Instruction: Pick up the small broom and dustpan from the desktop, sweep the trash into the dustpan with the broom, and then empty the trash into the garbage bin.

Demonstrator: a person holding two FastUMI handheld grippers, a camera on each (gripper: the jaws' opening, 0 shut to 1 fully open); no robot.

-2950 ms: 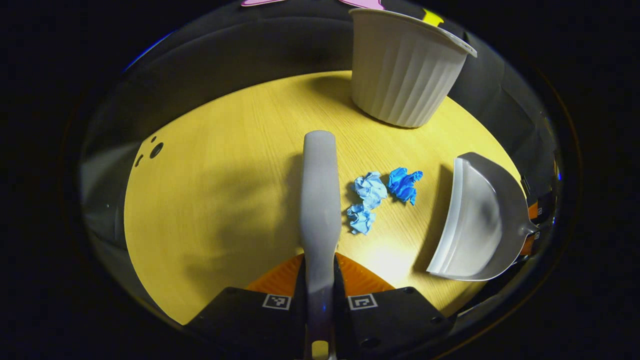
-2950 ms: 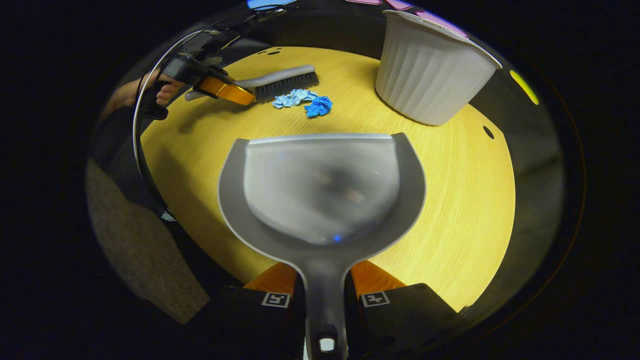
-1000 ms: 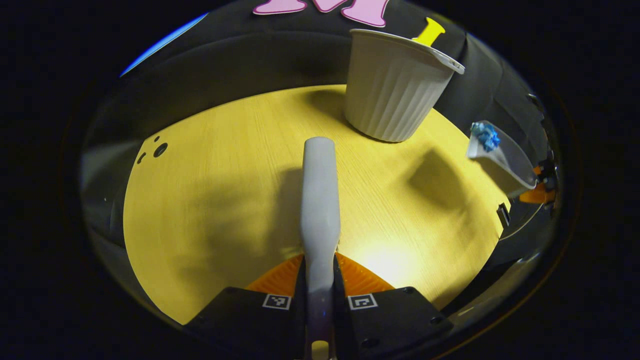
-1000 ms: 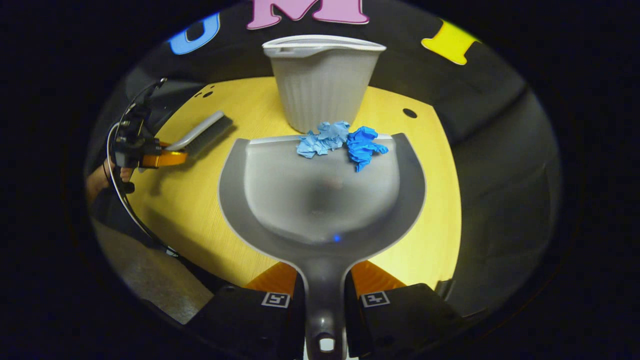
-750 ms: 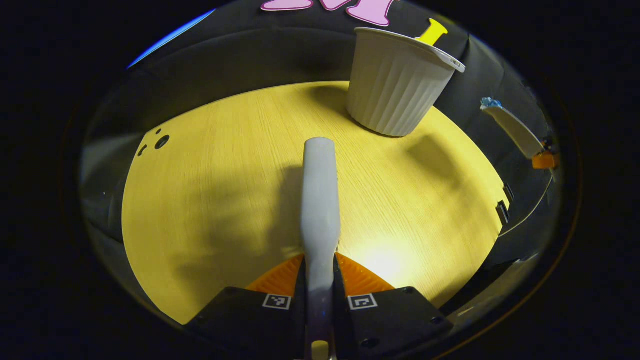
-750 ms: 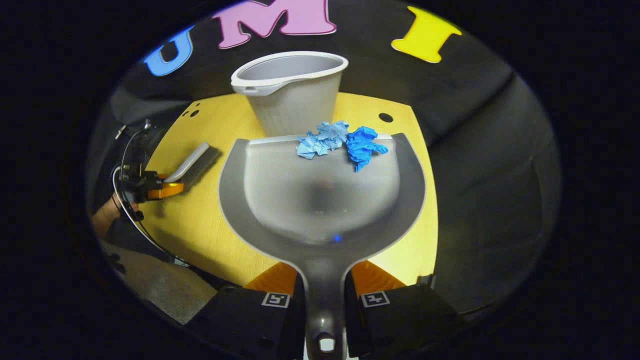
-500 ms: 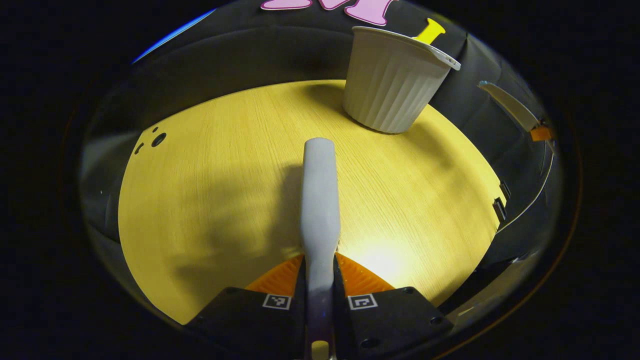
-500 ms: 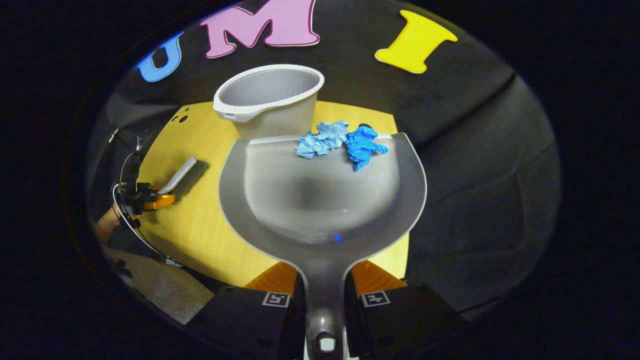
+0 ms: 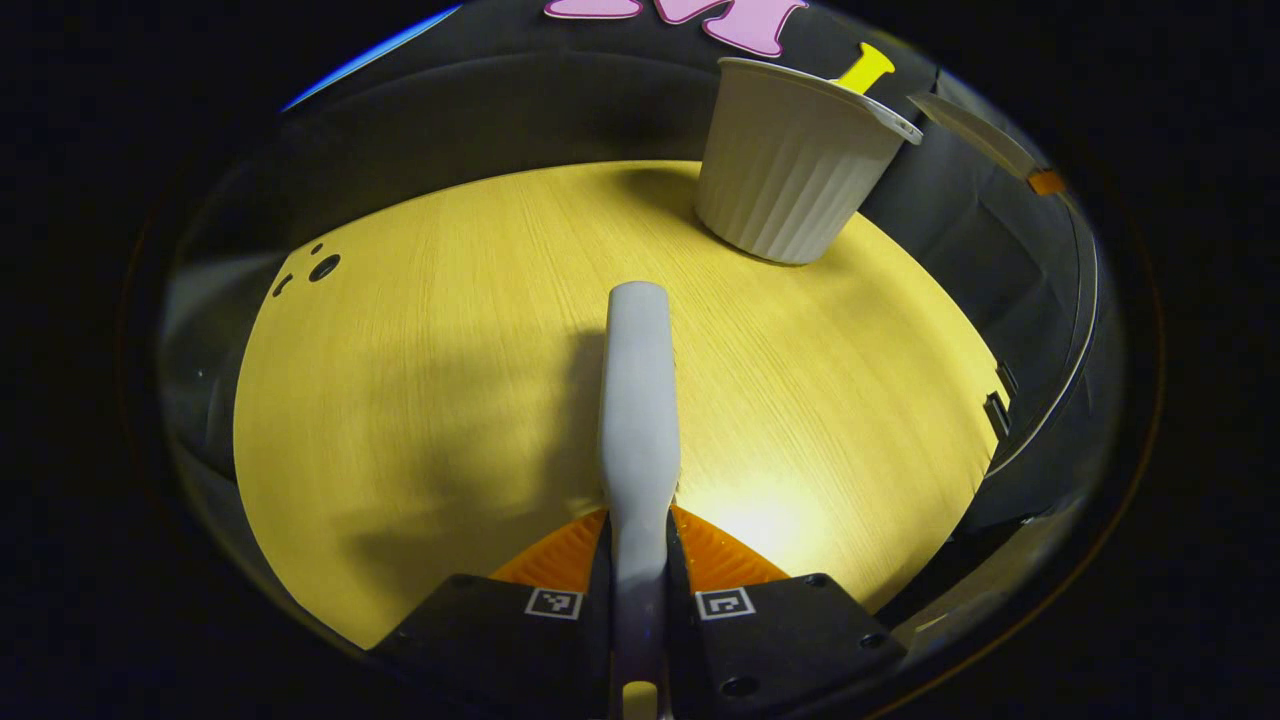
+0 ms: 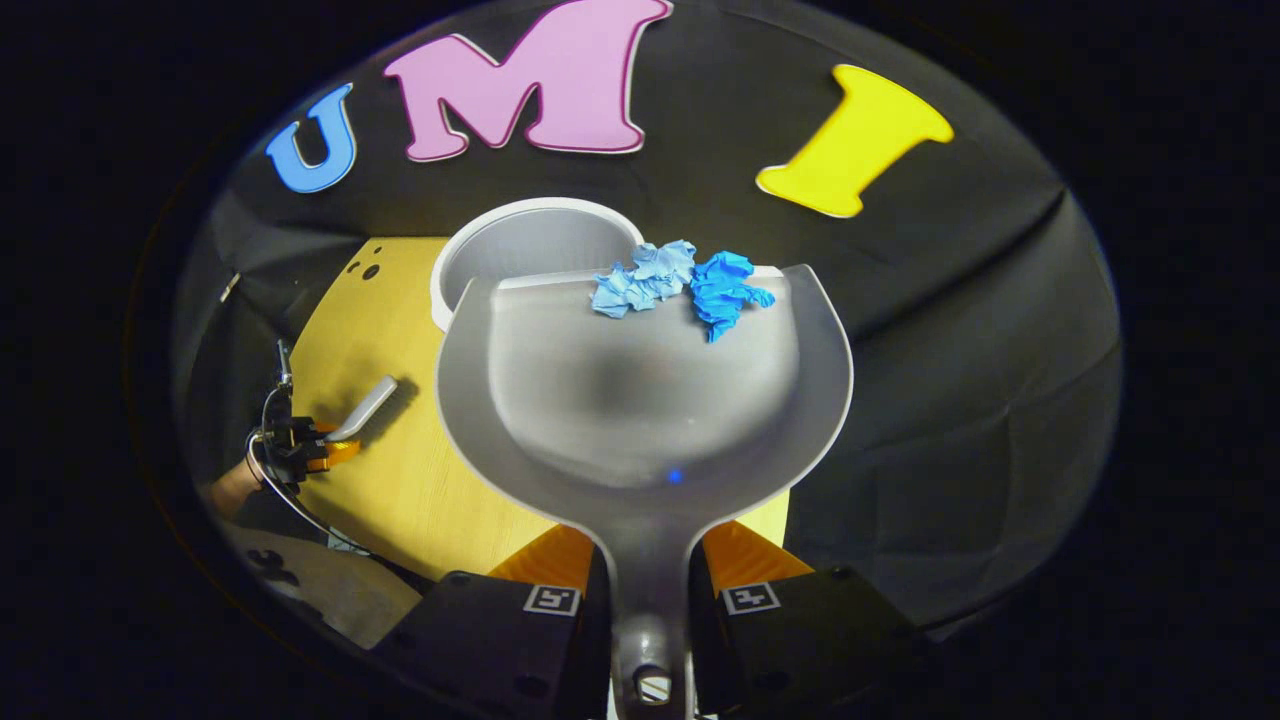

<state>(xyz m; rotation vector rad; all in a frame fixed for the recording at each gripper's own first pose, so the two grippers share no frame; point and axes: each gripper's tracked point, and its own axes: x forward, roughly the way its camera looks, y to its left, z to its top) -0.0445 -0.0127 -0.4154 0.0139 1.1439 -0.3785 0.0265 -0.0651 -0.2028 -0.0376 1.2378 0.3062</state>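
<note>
- Right gripper (image 10: 645,600), clenched on the dustpan (image 10: 640,400), has risen above the one bin (image 10: 530,245).
- Two blue wads (image 10: 680,285) ride along.
- Left gripper (image 9: 640,600) grasps the broom (image 9: 638,400).

The dustpan (image 10: 640,400) hides much of the garbage bin (image 10: 520,245) behind it.

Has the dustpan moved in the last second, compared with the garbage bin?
Yes. The dustpan has risen toward the garbage bin; its front edge now overlaps the bin's rim.
</note>
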